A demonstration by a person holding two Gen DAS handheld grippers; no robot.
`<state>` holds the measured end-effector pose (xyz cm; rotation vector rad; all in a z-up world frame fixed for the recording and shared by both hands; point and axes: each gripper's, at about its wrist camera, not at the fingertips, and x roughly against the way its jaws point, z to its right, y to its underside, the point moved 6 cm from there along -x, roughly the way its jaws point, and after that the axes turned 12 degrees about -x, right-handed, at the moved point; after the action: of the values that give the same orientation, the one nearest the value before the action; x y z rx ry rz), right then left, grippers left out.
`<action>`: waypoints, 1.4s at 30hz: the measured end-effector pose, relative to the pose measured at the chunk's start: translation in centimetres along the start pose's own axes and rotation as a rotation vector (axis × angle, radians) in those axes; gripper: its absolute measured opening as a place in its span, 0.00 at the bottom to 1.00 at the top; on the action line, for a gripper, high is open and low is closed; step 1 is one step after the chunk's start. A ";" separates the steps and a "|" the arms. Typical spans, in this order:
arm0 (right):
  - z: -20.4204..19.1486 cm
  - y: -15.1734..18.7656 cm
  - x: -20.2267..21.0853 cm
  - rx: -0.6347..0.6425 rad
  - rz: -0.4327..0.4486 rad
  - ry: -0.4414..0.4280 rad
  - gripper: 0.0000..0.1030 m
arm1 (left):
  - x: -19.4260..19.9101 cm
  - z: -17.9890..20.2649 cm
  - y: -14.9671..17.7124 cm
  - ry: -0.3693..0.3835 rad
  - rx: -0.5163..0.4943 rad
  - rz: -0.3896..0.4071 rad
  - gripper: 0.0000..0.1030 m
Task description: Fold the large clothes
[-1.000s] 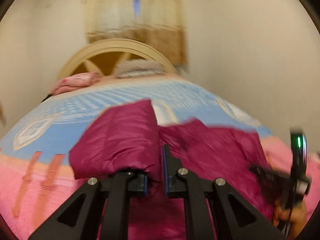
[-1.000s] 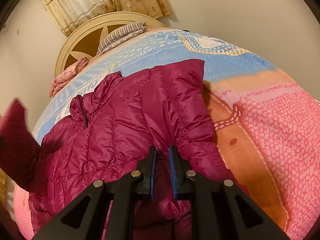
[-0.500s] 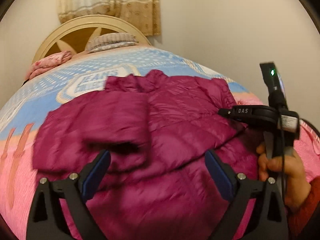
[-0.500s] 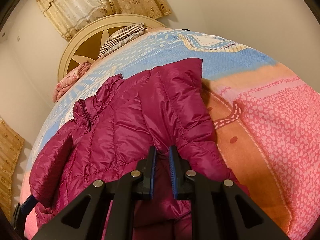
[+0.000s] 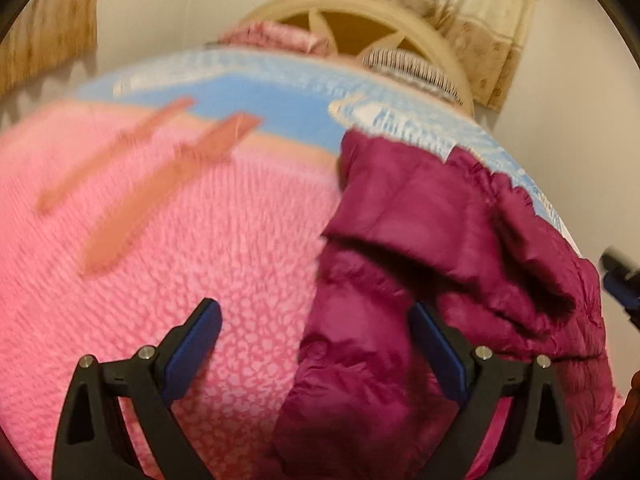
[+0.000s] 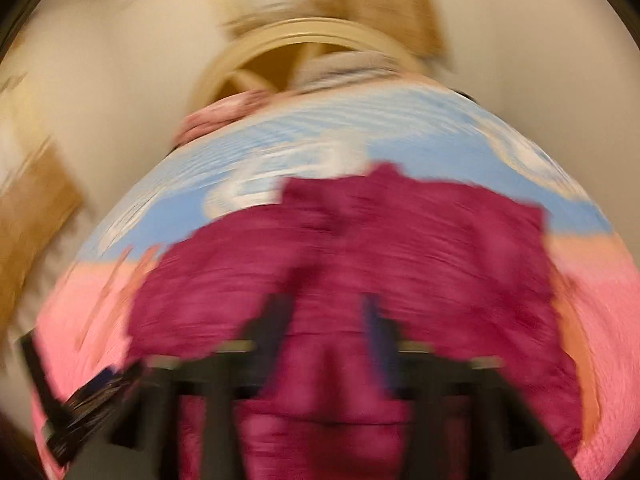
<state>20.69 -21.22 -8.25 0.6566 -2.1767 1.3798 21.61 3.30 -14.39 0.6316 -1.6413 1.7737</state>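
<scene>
jacket (image 5: 440, 248): sleeve folded in, flat on bed (image 5: 200, 240) | left gripper (image 5: 316, 340): fingers wide, empty, over near-left hem for regrasp | right gripper (image 6: 328, 320): just opened, nothing held

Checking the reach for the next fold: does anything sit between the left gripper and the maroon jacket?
Nothing visible does. The left gripper is open over the jacket edge and the pink blanket, with only bare bedding around it.
</scene>
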 end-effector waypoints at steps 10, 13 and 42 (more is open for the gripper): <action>-9.4 3.7 -9.1 0.328 -0.126 0.148 0.89 | 0.6 -0.3 0.5 0.063 0.061 0.048 0.96; -7.8 3.8 -9.7 0.352 -0.124 0.233 0.47 | 0.8 -0.2 0.8 0.066 0.059 0.047 0.97; 6.9 -3.0 3.7 -0.129 0.081 0.141 0.28 | 1.8 0.6 -1.8 0.012 -0.032 0.073 0.98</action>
<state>18.76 -29.15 -6.49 0.4155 -2.1785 1.2726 21.61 3.00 -11.83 0.5524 -1.7010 1.7953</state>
